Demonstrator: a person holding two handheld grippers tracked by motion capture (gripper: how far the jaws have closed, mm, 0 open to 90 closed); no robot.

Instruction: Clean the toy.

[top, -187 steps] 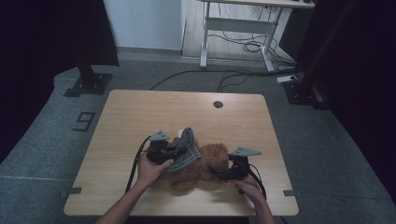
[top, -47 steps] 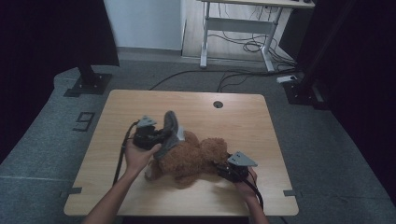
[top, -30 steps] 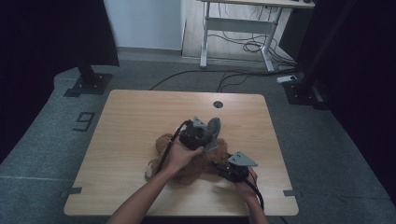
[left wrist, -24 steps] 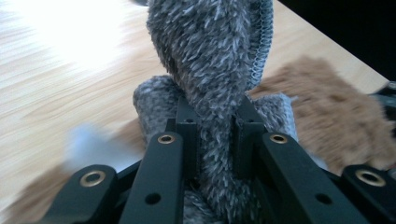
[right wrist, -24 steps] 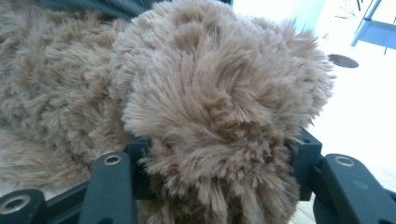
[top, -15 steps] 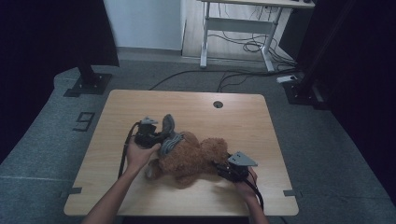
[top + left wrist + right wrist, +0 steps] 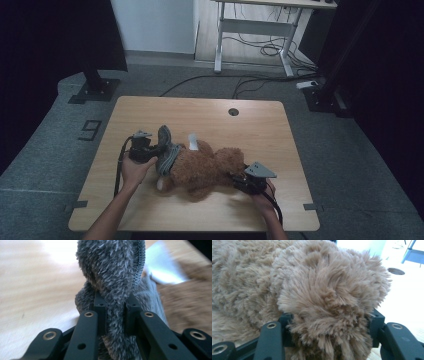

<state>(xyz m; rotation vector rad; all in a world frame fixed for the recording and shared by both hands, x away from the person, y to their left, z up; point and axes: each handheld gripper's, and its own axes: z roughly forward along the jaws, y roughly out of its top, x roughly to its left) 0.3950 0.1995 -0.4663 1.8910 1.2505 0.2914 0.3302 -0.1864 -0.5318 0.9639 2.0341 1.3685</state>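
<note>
A brown teddy bear [image 7: 207,169] lies mid-counter, one limb clamped by the right gripper [image 7: 245,184]. At its other end, grey fabric [image 7: 166,150] (a zippered garment) is pinched by the left gripper [image 7: 152,151]; overpulling could tear the zipper.

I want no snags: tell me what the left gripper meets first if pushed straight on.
The left gripper already clamps the grey fuzzy garment; just beyond lies the brown teddy bear, probably next.

High view above the table [image 7: 210,112]; two claw-mounted close-ups — shared ground, the brown teddy bear [image 7: 207,167].
</note>
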